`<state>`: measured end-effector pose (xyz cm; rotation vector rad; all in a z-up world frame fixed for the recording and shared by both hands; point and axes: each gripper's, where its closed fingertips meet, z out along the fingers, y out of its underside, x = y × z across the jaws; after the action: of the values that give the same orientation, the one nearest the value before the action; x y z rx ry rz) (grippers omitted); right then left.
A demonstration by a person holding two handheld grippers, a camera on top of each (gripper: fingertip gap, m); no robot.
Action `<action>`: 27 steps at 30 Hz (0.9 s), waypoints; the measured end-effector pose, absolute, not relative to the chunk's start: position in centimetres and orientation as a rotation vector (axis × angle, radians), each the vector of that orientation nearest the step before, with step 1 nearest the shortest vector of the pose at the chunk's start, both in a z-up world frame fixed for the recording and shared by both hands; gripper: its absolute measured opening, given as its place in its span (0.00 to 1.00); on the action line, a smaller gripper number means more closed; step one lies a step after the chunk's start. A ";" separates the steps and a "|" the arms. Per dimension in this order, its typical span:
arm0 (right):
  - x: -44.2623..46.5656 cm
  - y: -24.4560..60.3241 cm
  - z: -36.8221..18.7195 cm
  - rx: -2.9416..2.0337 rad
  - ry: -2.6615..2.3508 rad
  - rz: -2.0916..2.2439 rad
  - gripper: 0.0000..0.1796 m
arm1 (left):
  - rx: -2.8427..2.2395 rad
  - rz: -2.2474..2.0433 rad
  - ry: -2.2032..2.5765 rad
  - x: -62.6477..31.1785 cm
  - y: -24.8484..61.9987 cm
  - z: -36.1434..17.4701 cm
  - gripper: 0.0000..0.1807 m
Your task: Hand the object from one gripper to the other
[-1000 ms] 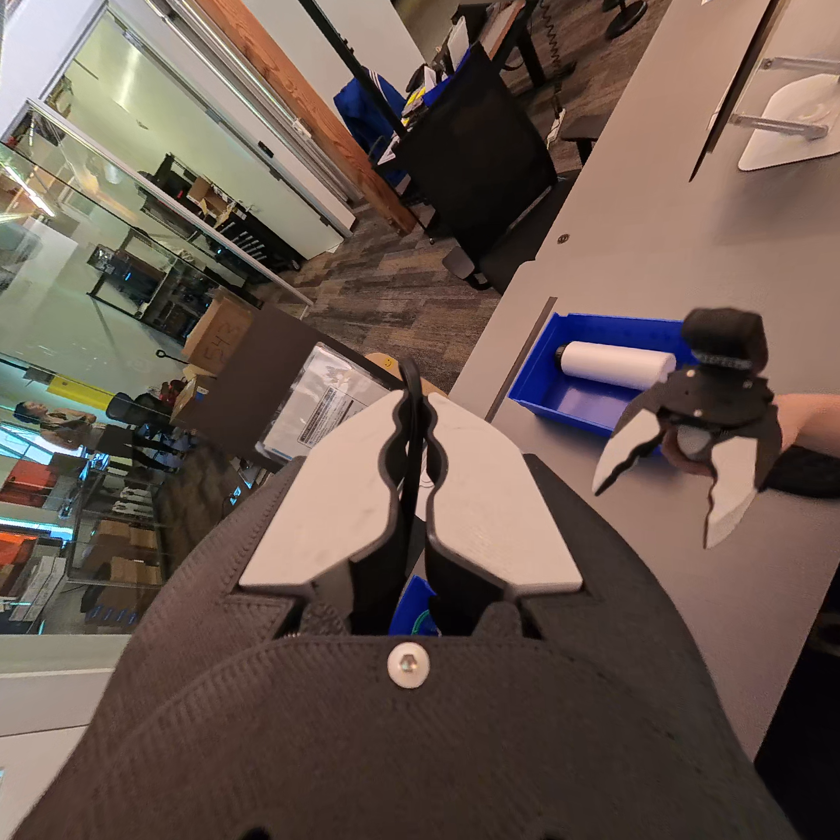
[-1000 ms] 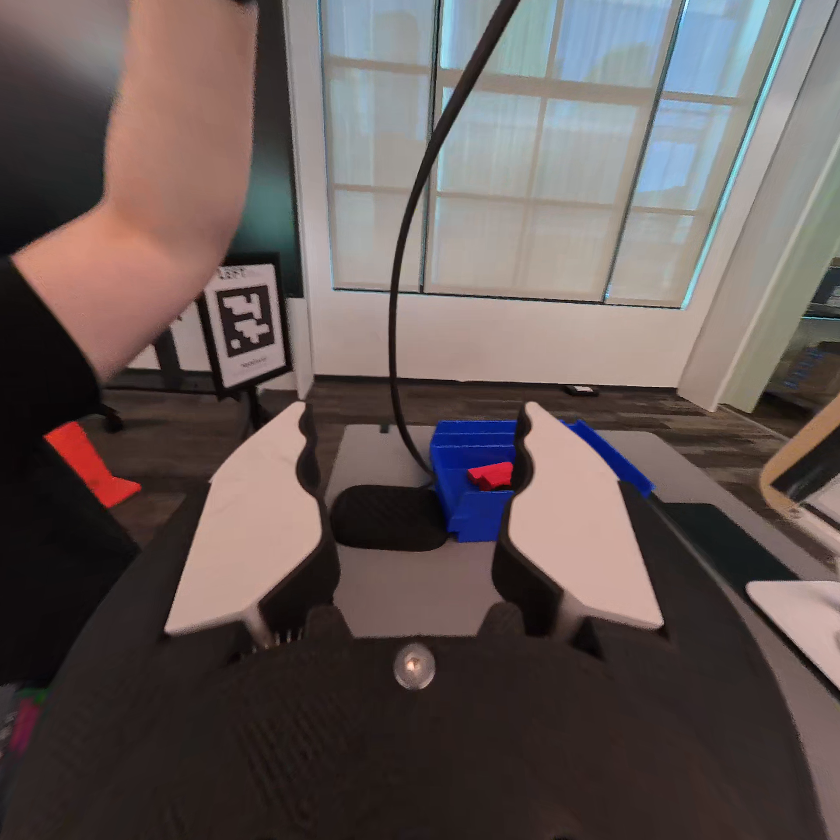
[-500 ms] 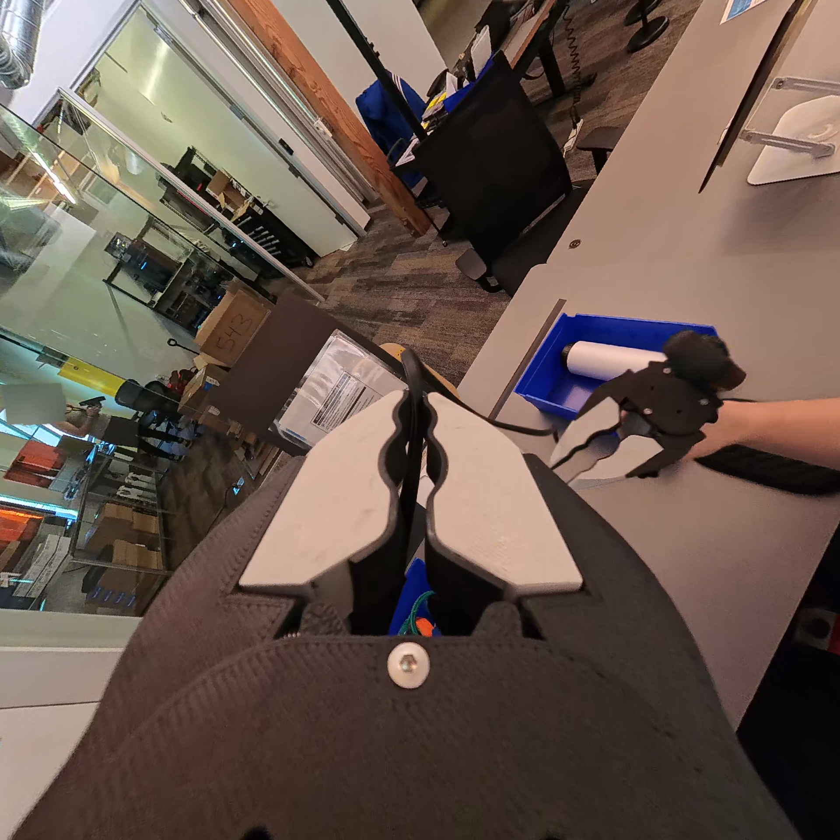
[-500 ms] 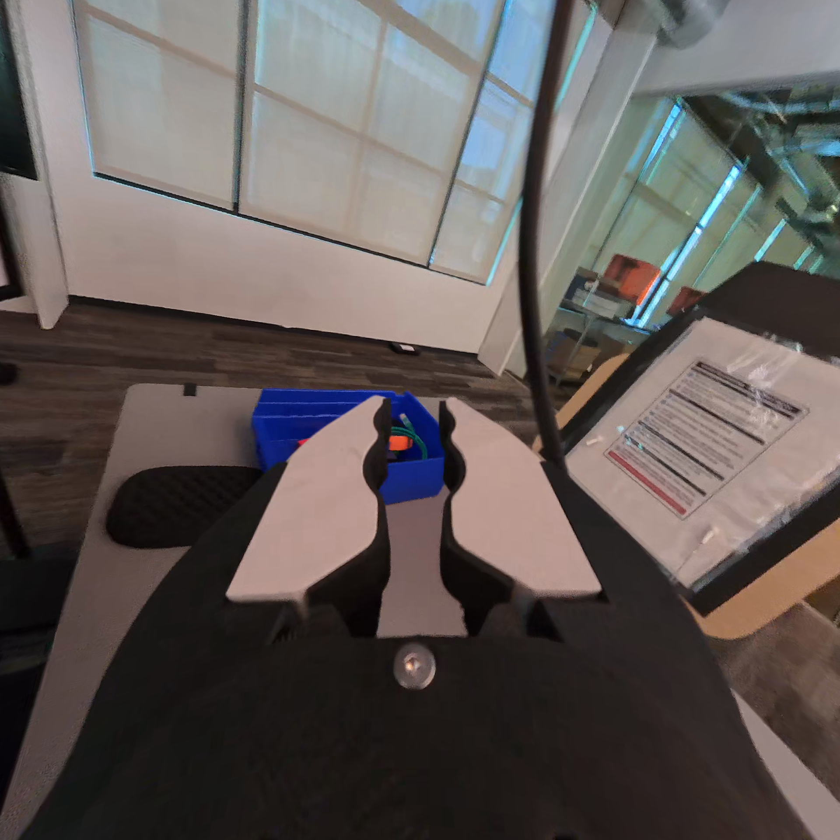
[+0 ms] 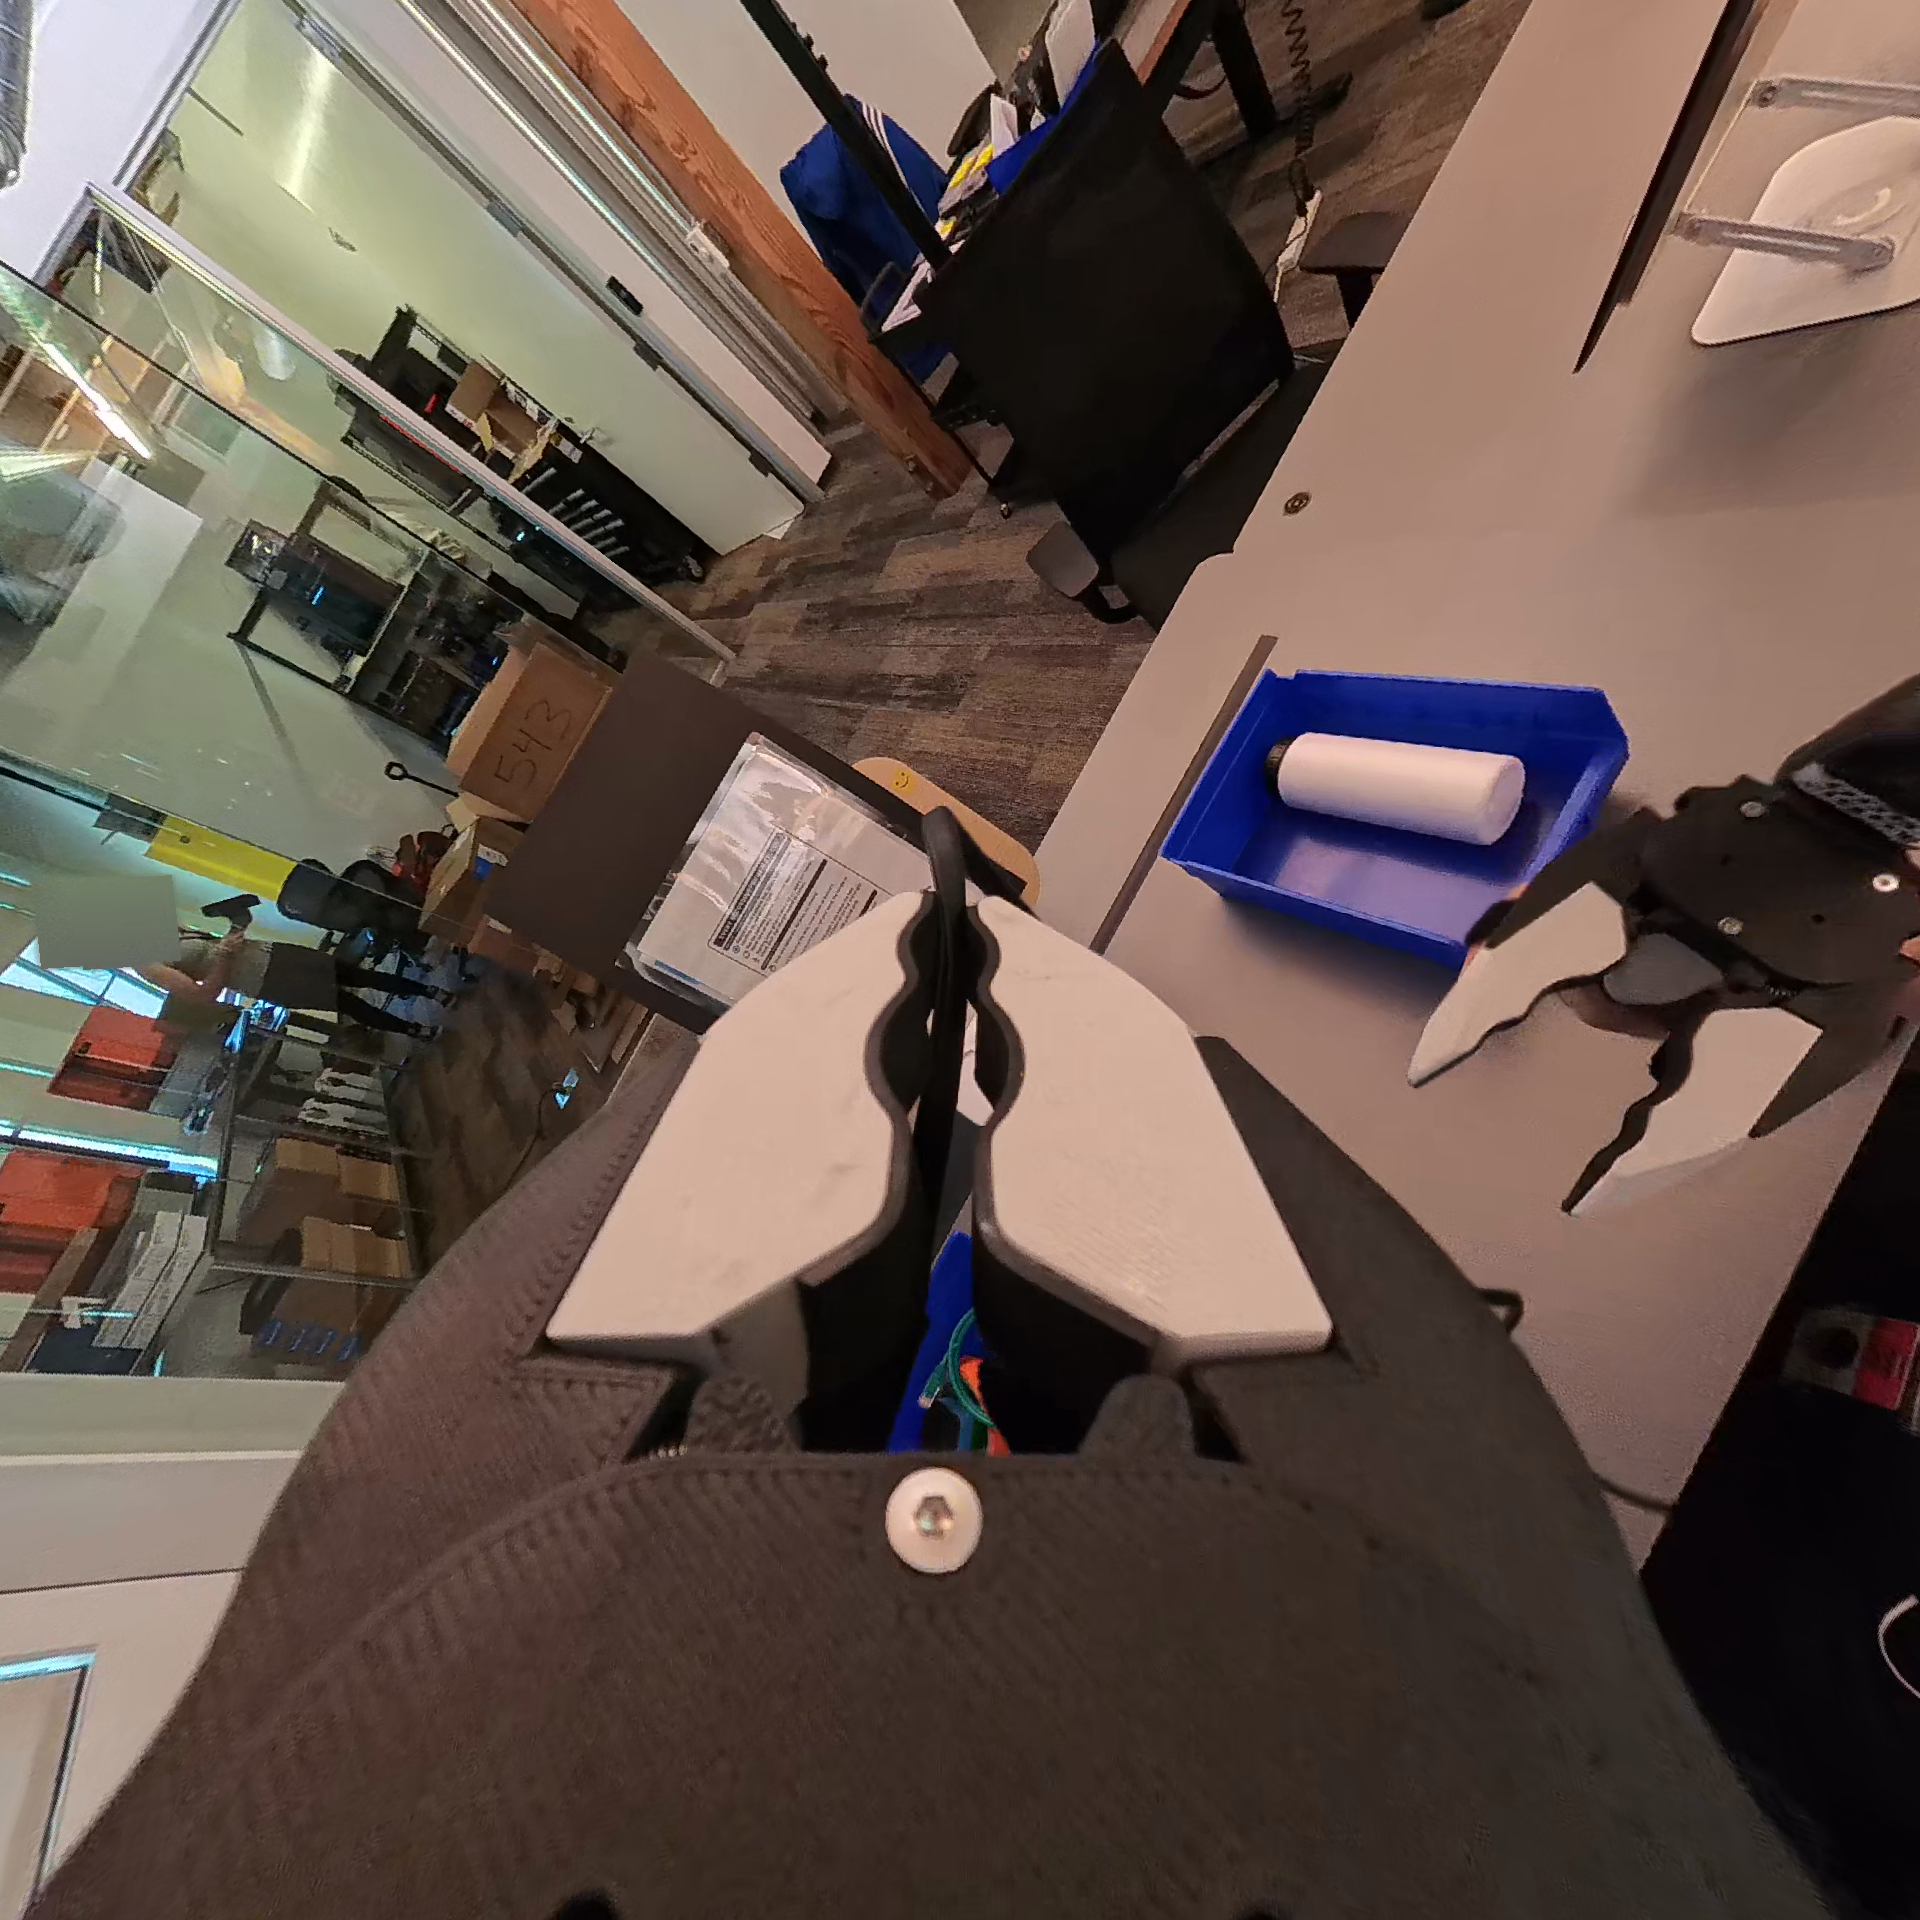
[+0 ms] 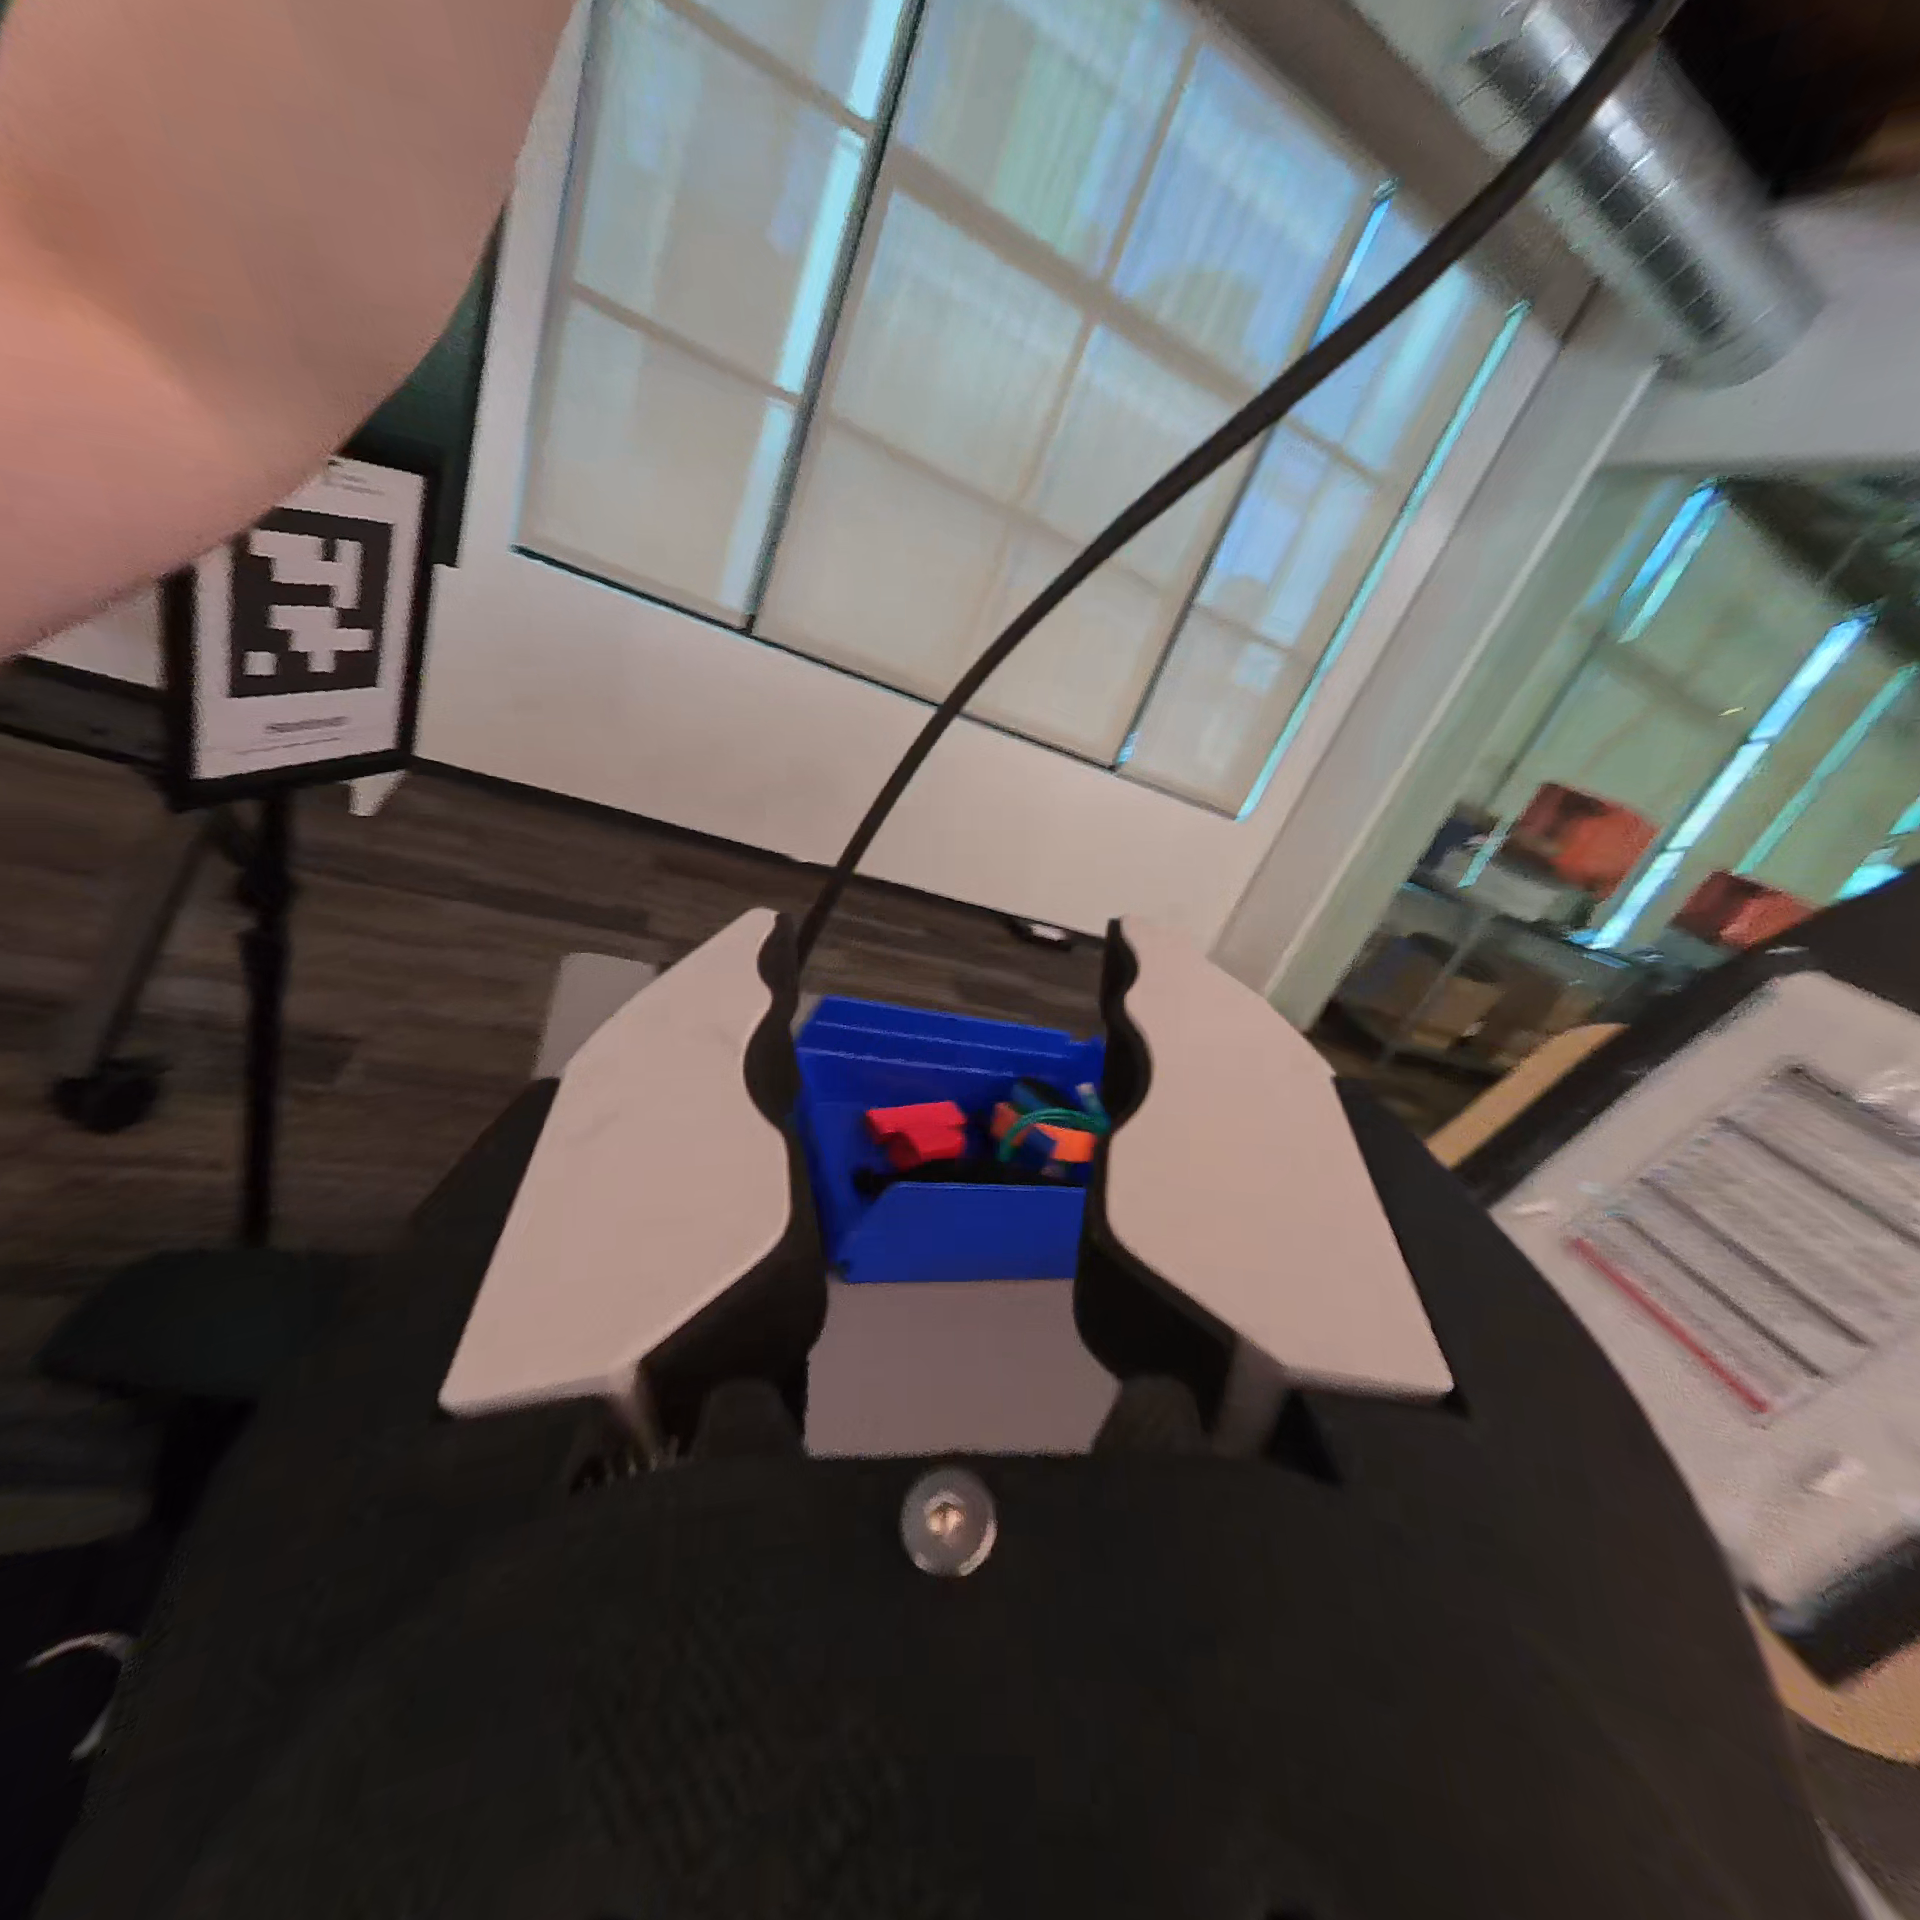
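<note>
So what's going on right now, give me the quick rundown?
Left gripper shut on black cable. Right gripper open, empty, cable passing by its left fingertip. Handover not yet done. Nothing blocking between them.

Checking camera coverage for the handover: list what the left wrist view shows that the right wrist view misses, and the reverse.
Left only: the left gripper shut on the cable, and a white bottle in a blue tray. Right only: a marker sign and windows. Both: the open right gripper, the cable, and the blue bin.
</note>
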<state>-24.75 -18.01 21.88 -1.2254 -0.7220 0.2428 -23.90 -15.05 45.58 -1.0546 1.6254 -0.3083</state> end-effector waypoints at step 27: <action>-11.7 -10.8 26.4 -1.842 -0.782 0.031 0.03 | -1.248 -0.823 1.649 -31.1 -9.8 24.9 0.02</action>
<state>-11.73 -10.85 26.39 -1.8420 -0.7820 0.0311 -31.06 -9.75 24.93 -1.2483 1.6495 -0.8234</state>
